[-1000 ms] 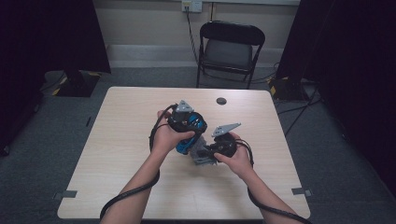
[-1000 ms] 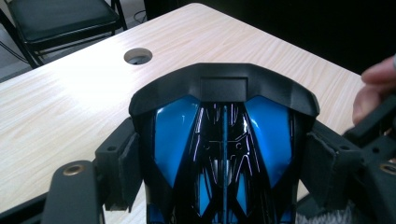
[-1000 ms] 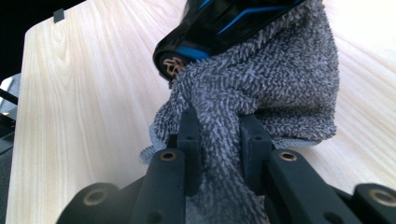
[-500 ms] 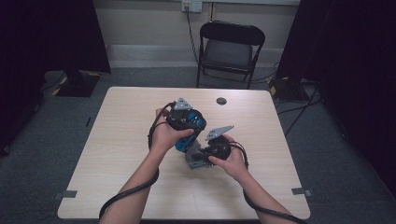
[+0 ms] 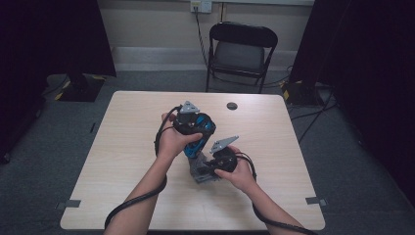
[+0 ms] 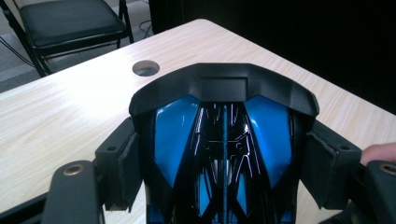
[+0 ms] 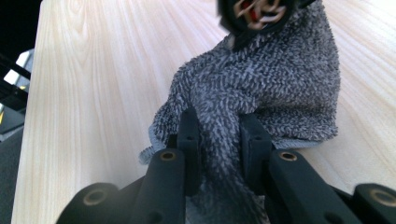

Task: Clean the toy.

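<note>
From the high view, a pale wooden table [image 5: 127, 161] stands on grey carpet, with a black folding chair [image 5: 241, 49] behind it and dark curtains on both sides. A round hole [image 5: 231, 105] sits near the table's far edge. Bare tabletop lies all around the hands at the middle. The left gripper [image 5: 194, 142] points down over a grey cloth [image 5: 198, 171], just beside the right gripper [image 5: 208, 169].

In the left gripper view, the jaws stand wide, clamped on the sides of a black and blue tool [image 6: 223, 149]. No writing can be read.

In the right gripper view, the narrow jaws pinch a fold of the grey cloth [image 7: 261, 88], which lies bunched on the table [image 7: 93, 84].
</note>
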### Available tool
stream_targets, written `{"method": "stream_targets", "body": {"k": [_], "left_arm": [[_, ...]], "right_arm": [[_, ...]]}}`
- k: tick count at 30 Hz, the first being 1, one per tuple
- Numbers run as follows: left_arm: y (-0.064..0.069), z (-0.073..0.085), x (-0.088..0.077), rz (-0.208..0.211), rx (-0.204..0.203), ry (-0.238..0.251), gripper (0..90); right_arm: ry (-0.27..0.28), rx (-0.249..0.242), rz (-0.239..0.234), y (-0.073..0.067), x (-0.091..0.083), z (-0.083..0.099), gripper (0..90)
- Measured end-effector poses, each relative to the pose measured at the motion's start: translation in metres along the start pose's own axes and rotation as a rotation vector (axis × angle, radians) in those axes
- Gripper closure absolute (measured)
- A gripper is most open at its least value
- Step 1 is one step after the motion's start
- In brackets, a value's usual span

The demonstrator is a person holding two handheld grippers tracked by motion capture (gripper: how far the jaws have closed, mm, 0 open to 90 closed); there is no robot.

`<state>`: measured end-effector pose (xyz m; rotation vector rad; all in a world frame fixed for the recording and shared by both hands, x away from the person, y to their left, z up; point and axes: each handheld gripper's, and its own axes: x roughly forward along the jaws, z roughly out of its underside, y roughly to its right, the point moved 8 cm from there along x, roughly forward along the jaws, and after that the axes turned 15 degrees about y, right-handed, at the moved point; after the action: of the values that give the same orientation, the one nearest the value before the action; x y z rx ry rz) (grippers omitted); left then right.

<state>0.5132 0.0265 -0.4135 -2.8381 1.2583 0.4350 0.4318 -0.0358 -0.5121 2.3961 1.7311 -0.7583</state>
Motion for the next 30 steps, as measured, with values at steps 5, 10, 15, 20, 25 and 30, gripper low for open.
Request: {"method": "stream_targets", "body": {"k": [5, 10, 15, 20, 25, 30], "left_arm": [[0.0, -0.004, -0.001, -0.007, -0.001, 0.015, 25.4], [-0.001, -0.007, -0.003, -0.012, 0.005, 0.021, 25.4], [-0.004, -0.008, -0.009, -0.014, 0.007, 0.02, 25.5], [-0.007, -0.004, -0.014, -0.018, 0.003, 0.019, 25.5], [-0.009, 0.007, -0.015, -0.018, -0.001, -0.002, 25.4], [-0.008, 0.015, -0.017, -0.01, 0.006, -0.019, 25.4]], "right_arm": [[-0.021, -0.015, 0.001, 0.0, 0.001, 0.001, 74.0], [-0.056, -0.04, 0.009, 0.0, -0.001, 0.004, 73.9], [-0.064, -0.039, 0.044, 0.011, -0.013, 0.003, 73.9], [-0.038, -0.008, 0.102, 0.031, -0.034, -0.002, 73.8], [-0.035, -0.002, 0.151, 0.046, -0.052, -0.009, 73.8], [0.005, 0.02, 0.186, 0.06, -0.067, -0.018, 73.7]]}}
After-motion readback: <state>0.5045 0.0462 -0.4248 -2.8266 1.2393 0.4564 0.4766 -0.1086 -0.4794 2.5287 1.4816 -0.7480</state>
